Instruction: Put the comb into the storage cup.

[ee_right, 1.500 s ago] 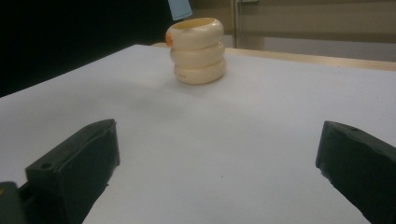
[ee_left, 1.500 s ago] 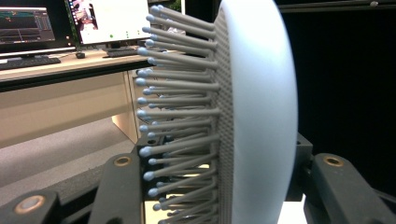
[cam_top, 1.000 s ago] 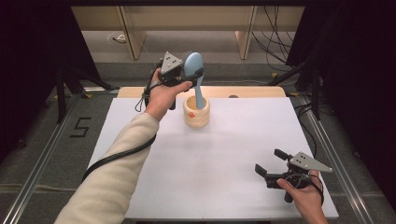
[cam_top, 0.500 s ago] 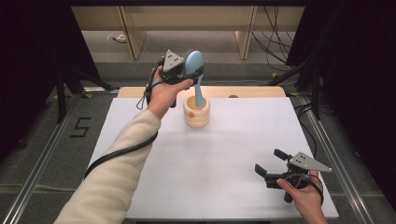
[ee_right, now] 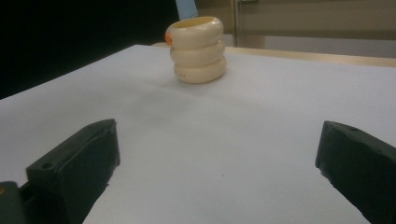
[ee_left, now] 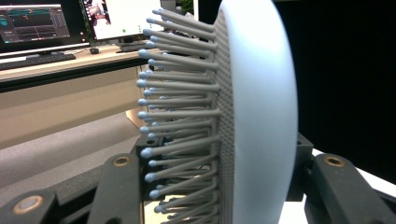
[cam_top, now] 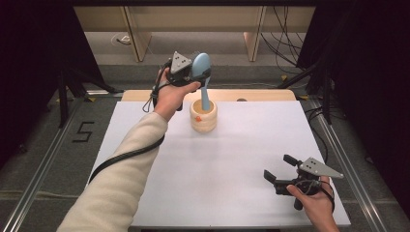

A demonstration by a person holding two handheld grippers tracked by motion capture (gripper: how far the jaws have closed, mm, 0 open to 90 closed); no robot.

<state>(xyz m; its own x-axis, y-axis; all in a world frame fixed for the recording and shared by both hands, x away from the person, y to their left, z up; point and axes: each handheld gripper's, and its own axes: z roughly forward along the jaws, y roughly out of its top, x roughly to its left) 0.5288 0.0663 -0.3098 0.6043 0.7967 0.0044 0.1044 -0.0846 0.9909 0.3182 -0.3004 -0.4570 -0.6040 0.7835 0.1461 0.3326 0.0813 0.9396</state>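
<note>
Pale-blue plastic sits clamped in your left gripper (cam_top: 191,72): its jaws pinch the hairbrush (cam_top: 200,67) by the head, handle dipping into the cream ringed holder (cam_top: 203,116). Tilt now and you tip that holder. Your right gripper (cam_top: 280,176) gapes wide, holding nothing, 1 hand idle.
</note>
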